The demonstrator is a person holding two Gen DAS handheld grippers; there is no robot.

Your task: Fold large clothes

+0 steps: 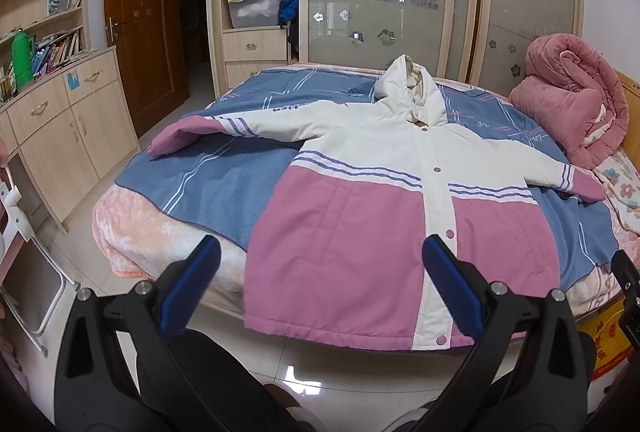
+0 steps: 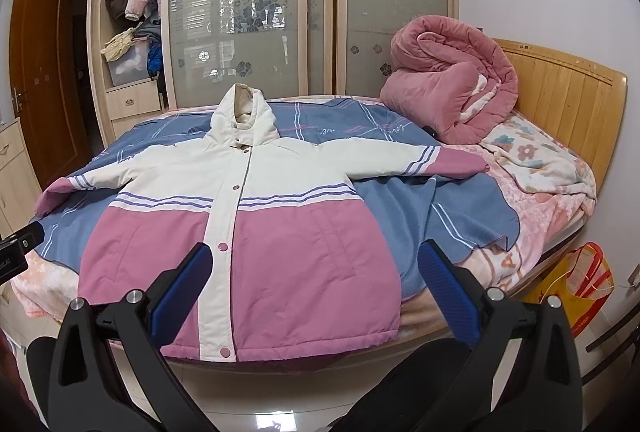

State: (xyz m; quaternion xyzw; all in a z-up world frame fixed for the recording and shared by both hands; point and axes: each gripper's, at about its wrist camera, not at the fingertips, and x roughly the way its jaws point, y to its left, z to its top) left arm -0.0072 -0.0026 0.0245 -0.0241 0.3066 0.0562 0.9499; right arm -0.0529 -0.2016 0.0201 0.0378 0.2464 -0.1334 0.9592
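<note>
While both tools hang short of the bed's near edge, a pink-and-white hooded jacket (image 1: pixel 384 216) lies flat and face up on a blue striped blanket (image 1: pixel 224 184) — snaps fastened, sleeves spread toward 9 and 3 o'clock, hood pointing to 12. The left gripper (image 1: pixel 320 280) stands wide apart and holds nothing, its blue pads framing the jacket's lower hem in the left wrist view. The right gripper (image 2: pixel 316 280) is equally wide and empty, its fingers bracketing the front placket and a pocket. A rolled pink quilt (image 2: pixel 452 80) sits at about 2 o'clock against the wooden headboard (image 2: pixel 560 88). Behind the bed, a wardrobe (image 2: pixel 280 12) with frosted sliding doors fills the wall — an open section at 11 o'clock shows hanging coats.
</note>
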